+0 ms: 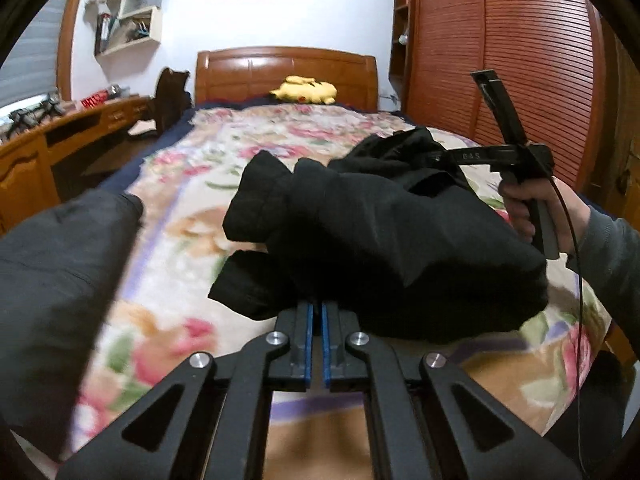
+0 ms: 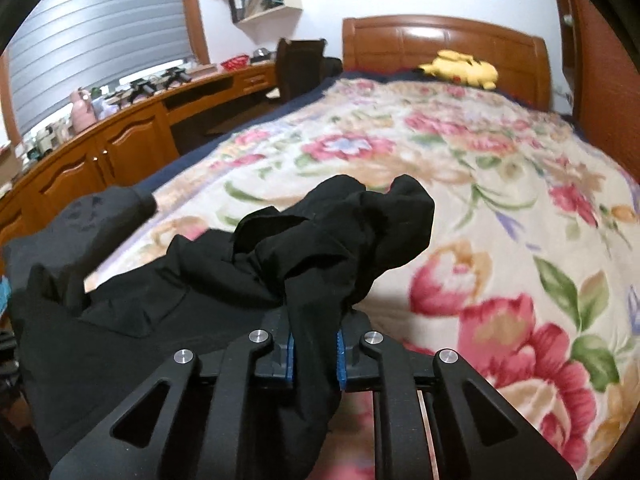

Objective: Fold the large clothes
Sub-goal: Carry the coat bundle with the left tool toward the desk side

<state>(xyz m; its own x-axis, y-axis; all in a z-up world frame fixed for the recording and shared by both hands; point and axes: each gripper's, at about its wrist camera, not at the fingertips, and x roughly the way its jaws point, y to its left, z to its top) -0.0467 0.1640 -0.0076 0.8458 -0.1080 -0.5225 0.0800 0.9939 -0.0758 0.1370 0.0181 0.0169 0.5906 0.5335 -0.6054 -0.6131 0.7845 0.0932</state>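
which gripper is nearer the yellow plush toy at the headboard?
Neither clearly. Both the left gripper and right gripper are clamped on the black garment at the bed's near end, with the yellow plush toy far off at the wooden headboard.

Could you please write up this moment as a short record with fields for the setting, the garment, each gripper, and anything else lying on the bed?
setting: bed with floral blanket, wooden headboard
garment: black garment, crumpled, lying near the foot of the bed
left gripper: shut, at the garment's near edge
right gripper: shut on a bunch of the black fabric
also on bed: yellow plush toy by the headboard; dark grey fabric at left
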